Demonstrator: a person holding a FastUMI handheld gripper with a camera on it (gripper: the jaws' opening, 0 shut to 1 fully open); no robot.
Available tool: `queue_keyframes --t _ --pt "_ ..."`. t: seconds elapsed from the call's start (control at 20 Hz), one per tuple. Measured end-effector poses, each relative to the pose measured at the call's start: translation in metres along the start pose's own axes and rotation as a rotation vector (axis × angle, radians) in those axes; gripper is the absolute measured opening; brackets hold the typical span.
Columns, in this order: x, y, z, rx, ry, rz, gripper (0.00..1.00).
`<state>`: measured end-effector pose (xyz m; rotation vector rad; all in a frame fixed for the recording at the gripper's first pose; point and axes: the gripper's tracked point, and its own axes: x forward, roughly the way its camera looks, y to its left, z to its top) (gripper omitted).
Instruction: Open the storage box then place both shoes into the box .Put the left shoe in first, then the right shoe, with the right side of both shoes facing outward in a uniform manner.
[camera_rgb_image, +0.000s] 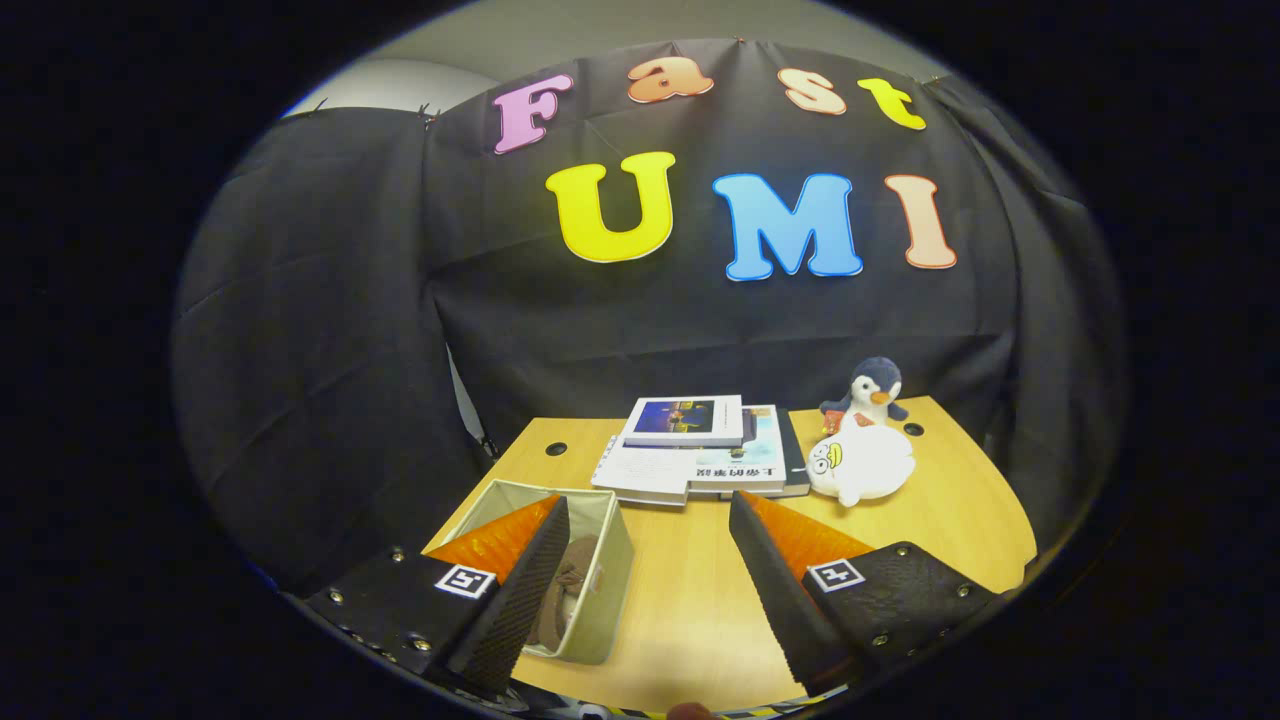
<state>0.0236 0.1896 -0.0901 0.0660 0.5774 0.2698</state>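
The storage box (608, 560) is a pale fabric box standing open on the wooden table, partly behind my left finger (528, 590). Inside it I see a brown shoe (570, 590) lying against the right wall; how many shoes lie in it I cannot tell, since the finger hides most of the inside. My gripper (650, 515) hovers above the table's near part, open wide, with nothing between its fingers. The right finger (775, 580) stands over bare table to the right of the box.
A stack of books (695, 450) lies at the back middle of the table (690, 600). To its right sit a white plush toy (862, 465) and a small penguin plush (872, 388). Black cloth walls close the booth behind and at both sides.
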Motion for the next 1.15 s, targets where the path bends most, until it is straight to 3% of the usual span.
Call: queue_keyframes --t 0.55,1.15 --pt "-0.057 -0.089 0.03 0.005 -0.179 -0.094 0.98" --pt "-0.073 -0.105 0.038 0.029 -0.247 -0.108 0.98"
